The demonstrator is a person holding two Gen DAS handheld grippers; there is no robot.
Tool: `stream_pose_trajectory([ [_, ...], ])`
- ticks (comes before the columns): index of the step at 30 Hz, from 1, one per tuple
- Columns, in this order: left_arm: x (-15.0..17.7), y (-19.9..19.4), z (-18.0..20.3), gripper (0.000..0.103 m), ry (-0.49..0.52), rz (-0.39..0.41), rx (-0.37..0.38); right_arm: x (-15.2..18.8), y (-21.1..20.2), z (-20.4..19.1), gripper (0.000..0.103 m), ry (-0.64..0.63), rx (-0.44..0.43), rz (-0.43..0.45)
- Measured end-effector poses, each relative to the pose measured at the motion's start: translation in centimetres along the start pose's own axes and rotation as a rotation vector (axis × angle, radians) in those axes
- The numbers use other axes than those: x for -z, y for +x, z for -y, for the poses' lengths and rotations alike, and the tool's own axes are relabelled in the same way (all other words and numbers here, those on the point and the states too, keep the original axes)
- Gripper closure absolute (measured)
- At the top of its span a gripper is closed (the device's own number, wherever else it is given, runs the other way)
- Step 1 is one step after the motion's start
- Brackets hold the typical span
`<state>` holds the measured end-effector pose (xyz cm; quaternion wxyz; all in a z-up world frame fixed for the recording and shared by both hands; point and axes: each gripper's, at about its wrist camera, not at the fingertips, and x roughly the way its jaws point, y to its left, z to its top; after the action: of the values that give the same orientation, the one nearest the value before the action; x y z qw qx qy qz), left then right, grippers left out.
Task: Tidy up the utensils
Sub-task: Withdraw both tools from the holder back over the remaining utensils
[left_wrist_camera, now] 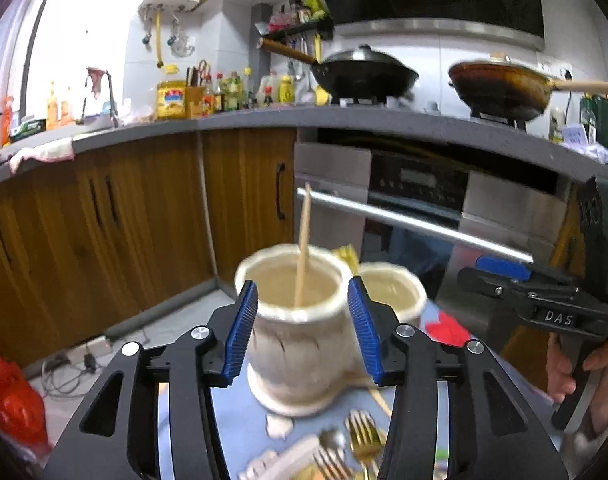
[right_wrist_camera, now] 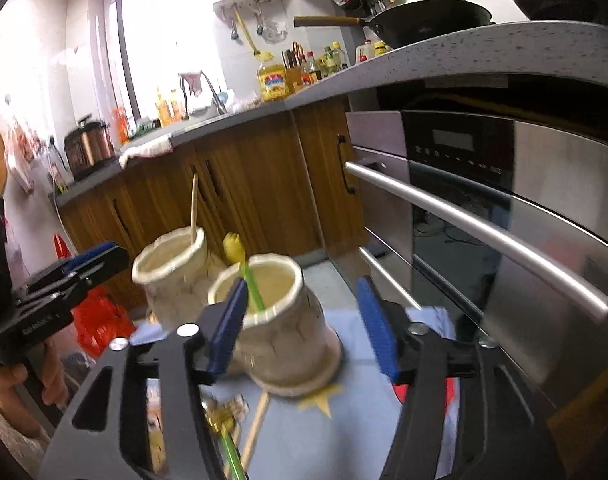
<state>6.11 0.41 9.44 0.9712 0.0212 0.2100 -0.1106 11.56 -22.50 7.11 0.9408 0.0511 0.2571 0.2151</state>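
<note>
Two cream ceramic holders stand on a blue mat. In the left wrist view the near holder (left_wrist_camera: 300, 336) holds one wooden chopstick (left_wrist_camera: 304, 240); my left gripper (left_wrist_camera: 302, 330) is open with its blue pads on either side of it. The second holder (left_wrist_camera: 395, 292) stands behind right. Gold forks (left_wrist_camera: 359, 440) lie on the mat below. In the right wrist view my right gripper (right_wrist_camera: 304, 336) is open around the holder (right_wrist_camera: 280, 328) that has a green-handled yellow utensil (right_wrist_camera: 244, 268) in it. The chopstick holder (right_wrist_camera: 172, 276) is left. A green-handled gold fork (right_wrist_camera: 224, 428) and a chopstick (right_wrist_camera: 256, 432) lie on the mat.
A steel oven with long bar handles (right_wrist_camera: 463, 216) stands close on the right. Wooden cabinets (left_wrist_camera: 124, 220) and a grey counter (left_wrist_camera: 264, 120) with woks and bottles lie behind. A red bag (left_wrist_camera: 8, 396) sits on the floor at left.
</note>
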Motion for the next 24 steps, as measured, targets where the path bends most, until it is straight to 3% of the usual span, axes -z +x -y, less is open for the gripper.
stream_pose_trajectory([
  [4, 2.3, -1.5, 0.9, 0.041, 0.017, -0.045, 0.016, 1.5, -1.7, -0.5, 0.027, -0.032, 0.005, -0.029],
  [13, 6.1, -3.6, 1.2, 0.026, 0.012, -0.144, 0.01, 4.5, -3.5, -2.2, 0.005, -0.11, -0.007, -0.079],
  [24, 10.2, -4.6, 0.2, 0.013, -0.011, -0.275, -0.057, 7.9, -2.8, -2.1, 0.005, -0.136, 0.007, -0.196],
])
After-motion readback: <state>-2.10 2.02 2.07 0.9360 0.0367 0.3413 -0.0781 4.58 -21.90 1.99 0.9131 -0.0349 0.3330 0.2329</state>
